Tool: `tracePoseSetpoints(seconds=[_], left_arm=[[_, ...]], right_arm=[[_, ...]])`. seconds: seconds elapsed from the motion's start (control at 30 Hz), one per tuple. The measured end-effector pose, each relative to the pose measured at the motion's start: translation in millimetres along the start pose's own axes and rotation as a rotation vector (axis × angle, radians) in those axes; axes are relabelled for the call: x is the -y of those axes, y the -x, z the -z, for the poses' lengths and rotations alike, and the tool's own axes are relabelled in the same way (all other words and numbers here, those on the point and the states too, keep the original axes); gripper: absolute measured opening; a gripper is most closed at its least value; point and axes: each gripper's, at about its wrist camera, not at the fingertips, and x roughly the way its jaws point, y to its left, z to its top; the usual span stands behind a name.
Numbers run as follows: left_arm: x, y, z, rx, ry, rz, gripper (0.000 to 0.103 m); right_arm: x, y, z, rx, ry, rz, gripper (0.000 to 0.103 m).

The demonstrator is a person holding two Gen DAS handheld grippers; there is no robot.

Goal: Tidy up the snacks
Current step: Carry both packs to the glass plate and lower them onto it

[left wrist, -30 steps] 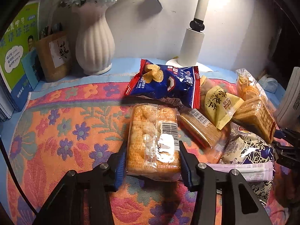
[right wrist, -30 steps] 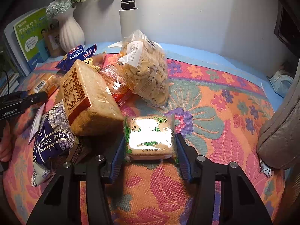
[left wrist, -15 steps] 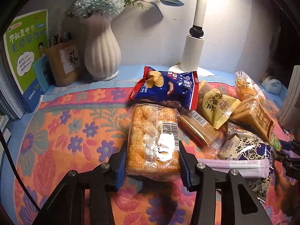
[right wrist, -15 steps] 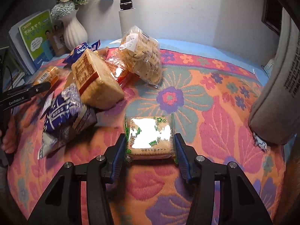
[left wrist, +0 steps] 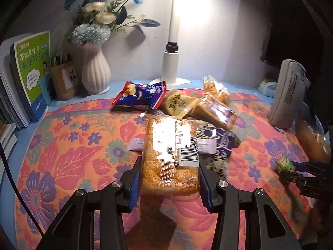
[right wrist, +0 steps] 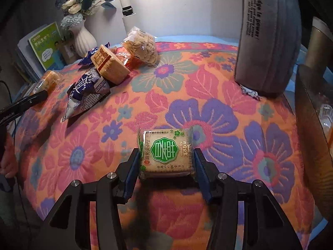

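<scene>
1. Left wrist view: the left gripper [left wrist: 169,184] pinches a clear-wrapped orange cake pack [left wrist: 169,156] between its blue pads, holding it over the floral cloth [left wrist: 68,152]. Behind it lie a blue chip bag [left wrist: 141,95] and a yellow packet [left wrist: 179,104]; a white vase [left wrist: 95,73] stands at the back.
2. Right wrist view: the right gripper [right wrist: 166,173] clamps a green-labelled cracker pack [right wrist: 166,152] above the cloth, well apart from the snack pile [right wrist: 108,64]. A grey pouch [right wrist: 268,37] stands to the right.
</scene>
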Motion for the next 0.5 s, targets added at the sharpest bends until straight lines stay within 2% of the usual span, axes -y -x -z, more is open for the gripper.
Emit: tracePoseSetpoints(seconds=[0.2,0.5], left_arm=[[53,19,-5,0.026,-0.079,0.077,0.046],[148,32,-19,0.053,-0.210,0.205,0.046]], right_arm=[[22,34,16,0.010,-0.067,-0.024,0.049],[52,98,19,0.130,-0.125,-0.014,0.049]])
